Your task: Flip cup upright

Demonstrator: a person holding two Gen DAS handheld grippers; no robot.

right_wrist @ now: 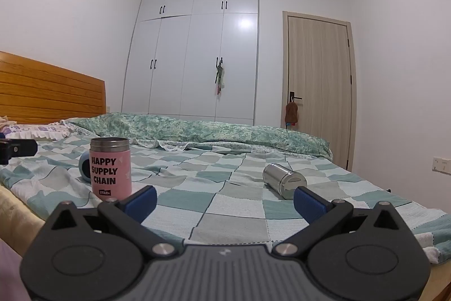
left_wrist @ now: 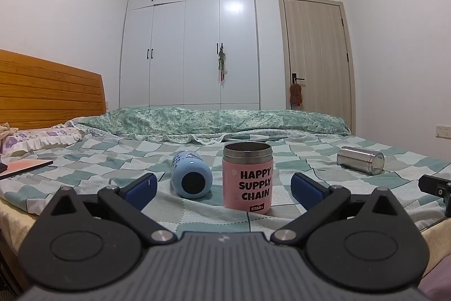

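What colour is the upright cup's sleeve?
Pink with black lettering on the upright cup; clearest in the left wrist view.

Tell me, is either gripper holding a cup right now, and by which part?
Nothing is held. The left gripper and right gripper are both open, short of the pink cup, blue cup and steel cup.

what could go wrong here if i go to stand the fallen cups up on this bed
1. The blue cylindrical cup lies on its side close beside the upright pink "HAPPY SUPPLY CHAIN" cup; the open left gripper could knock the pink one over.
2. The shiny steel cup on its side may roll away from the open right gripper.
3. The soft checkered bedsheet may let righted cups tip.
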